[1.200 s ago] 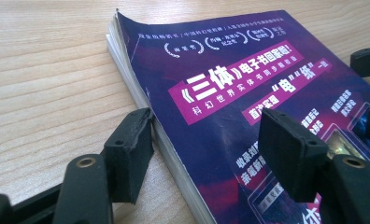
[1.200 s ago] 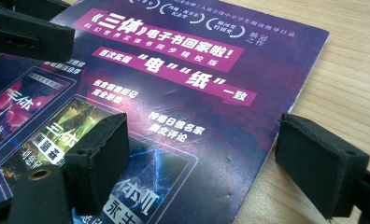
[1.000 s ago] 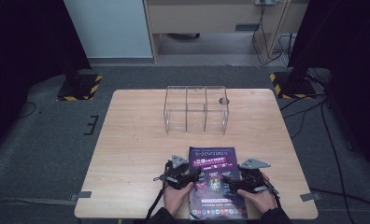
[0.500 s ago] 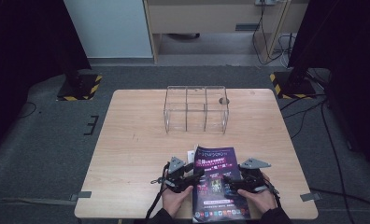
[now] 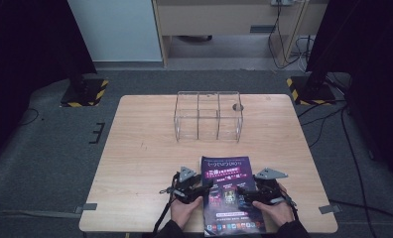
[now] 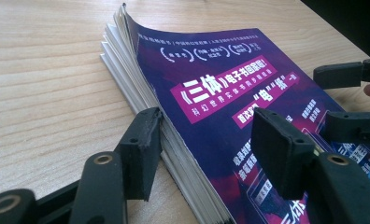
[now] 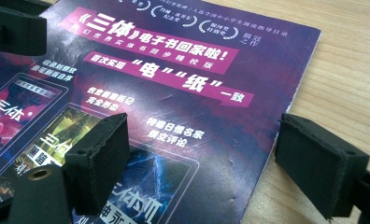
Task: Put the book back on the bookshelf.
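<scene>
Magazine [image 5: 230, 198] edges sit between both grippers' spread jaws; neither pair pinches.

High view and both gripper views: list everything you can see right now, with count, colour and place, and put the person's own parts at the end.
Table: one, light wood, centre of the high view.
Magazine: one, purple cover with white and pink print, flat at the table's near edge between the two grippers.
Clear rack: one, transparent with compartments, far middle of the table.
Round hole: one, dark, in the tabletop just right of the rack.
Striped bases: two, black and yellow, on the floor beyond the table's far corners.
Left gripper: one, black, jaws open astride the magazine's left page edge.
Right gripper: one, black, jaws open astride the magazine's right edge.
Hands: two, at the near edge.
</scene>
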Available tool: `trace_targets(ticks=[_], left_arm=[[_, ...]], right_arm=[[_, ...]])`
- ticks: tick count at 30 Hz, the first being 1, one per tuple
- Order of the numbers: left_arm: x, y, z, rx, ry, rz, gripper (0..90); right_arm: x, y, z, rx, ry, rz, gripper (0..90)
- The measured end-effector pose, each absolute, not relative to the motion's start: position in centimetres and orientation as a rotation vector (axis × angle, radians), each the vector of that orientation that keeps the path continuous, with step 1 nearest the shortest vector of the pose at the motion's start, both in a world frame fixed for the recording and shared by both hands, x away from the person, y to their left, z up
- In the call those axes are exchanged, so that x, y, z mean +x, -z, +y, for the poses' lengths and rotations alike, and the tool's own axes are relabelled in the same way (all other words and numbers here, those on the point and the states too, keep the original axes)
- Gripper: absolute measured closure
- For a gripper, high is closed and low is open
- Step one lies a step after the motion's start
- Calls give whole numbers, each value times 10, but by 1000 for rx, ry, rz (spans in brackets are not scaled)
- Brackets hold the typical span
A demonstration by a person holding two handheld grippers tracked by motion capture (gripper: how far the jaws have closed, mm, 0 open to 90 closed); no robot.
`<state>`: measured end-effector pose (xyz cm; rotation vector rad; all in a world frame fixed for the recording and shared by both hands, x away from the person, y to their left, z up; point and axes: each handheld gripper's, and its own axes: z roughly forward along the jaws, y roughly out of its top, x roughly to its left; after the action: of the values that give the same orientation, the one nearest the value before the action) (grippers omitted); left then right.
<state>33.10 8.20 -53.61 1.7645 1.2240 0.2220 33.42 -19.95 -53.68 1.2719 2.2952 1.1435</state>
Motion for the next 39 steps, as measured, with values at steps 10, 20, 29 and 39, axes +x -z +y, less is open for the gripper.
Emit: trace_targets(ticks=[10, 20, 29, 39], left_arm=[[331, 519, 69, 1665, -139, 1102, 449], [316, 532, 65, 1781, -246, 1152, 427], [331, 537, 73, 1809, -192, 1217, 430], [330, 531, 59, 1828, -157, 1173, 489]], right_arm=[[334, 537, -200, 1286, -1143, 2287, 178], [335, 537, -200, 1276, -1143, 2291, 181], [335, 537, -200, 1272, -1143, 2291, 181], [335, 537, -200, 1275, -1144, 2291, 181]])
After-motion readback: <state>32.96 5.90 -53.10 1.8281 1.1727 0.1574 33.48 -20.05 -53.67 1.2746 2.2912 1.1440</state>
